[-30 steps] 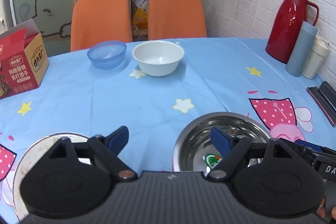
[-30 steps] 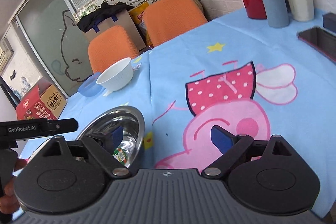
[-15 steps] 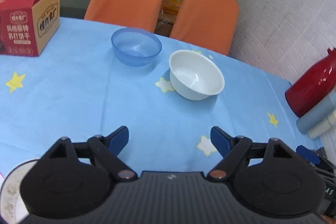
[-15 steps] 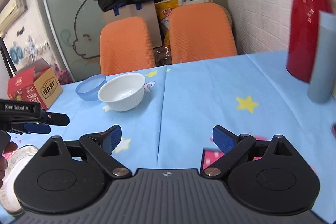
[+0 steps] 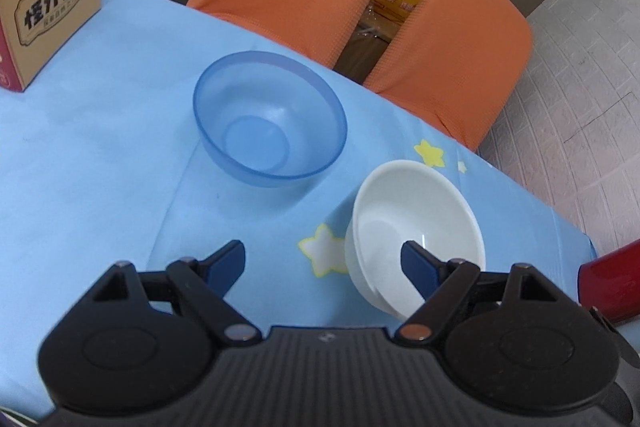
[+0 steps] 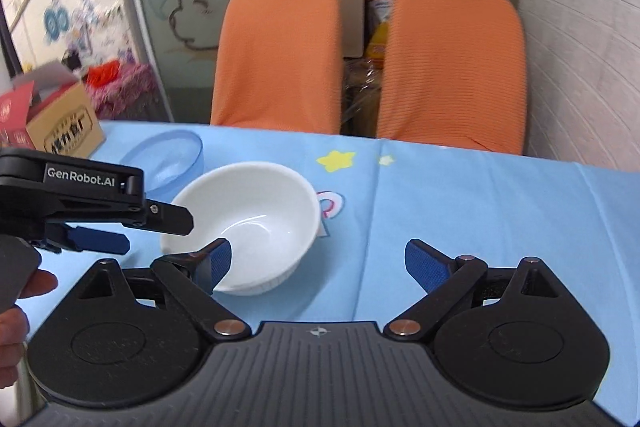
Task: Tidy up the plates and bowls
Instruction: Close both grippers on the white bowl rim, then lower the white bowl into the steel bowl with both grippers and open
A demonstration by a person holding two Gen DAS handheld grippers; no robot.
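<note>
A white bowl and a clear blue bowl stand side by side on the blue tablecloth. My left gripper is open and empty, close in front of them, its right finger over the white bowl's near rim. In the right wrist view the white bowl sits just ahead of the left finger of my right gripper, which is open and empty. The left gripper shows there at the left, beside the white bowl, with the blue bowl behind it.
Two orange chairs stand behind the table's far edge. A red and tan cardboard box stands at the far left of the table. A red thermos is at the right edge. A white brick wall is on the right.
Both grippers have moved forward across the table toward the two bowls. The steel bowl and plate near the front edge have dropped out of view. Both grippers stay open.
</note>
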